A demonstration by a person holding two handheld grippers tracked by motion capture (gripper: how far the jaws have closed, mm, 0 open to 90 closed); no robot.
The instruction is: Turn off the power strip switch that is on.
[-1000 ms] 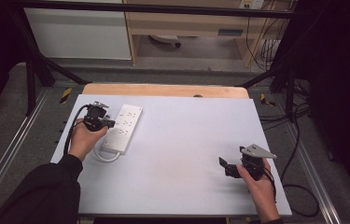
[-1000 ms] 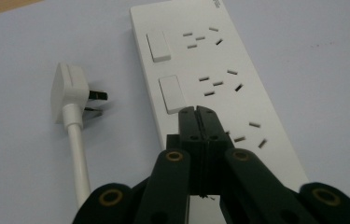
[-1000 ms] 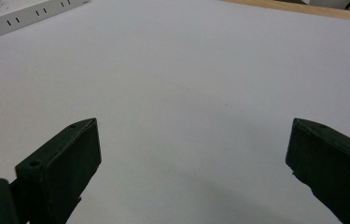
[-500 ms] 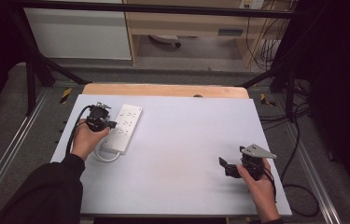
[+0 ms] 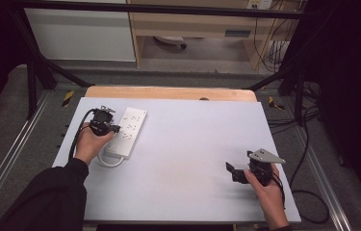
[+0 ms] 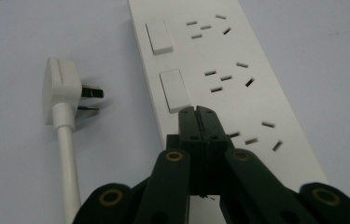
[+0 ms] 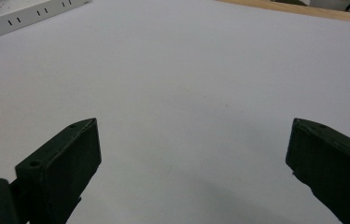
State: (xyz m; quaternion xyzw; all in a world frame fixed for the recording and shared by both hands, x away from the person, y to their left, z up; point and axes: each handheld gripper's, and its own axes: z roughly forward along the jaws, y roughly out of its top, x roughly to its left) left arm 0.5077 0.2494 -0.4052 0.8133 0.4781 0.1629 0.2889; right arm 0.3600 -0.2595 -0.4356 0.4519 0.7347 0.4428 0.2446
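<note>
**A closed gripper on the power strip's switch**

The white power strip [image 5: 128, 133] lies flat at the far left of the worktop [image 5: 192, 144]. The left gripper [image 6: 197, 111] has its fingers pressed tight together, with nothing between them. Their tip sits right at the near edge of the middle switch [image 6: 174, 90]; I cannot tell if it touches. Another switch [image 6: 159, 36] lies farther along the strip.

The strip looks like hard, stiff plastic. It is likely light and smooth, so it may slide on the worktop if it is pushed from the side. A push straight down on the switch should work best. To lift the strip, its long side edges are the best place to pinch.

The white plug [image 6: 59, 88] lies just left of the strip, with its metal pins pointing toward it. Its cord [image 6: 70, 172] is bendy and may drag behind.

The right gripper [image 7: 193, 154] waits near the right side of the worktop. Its fingers are spread wide over bare worktop.
</note>
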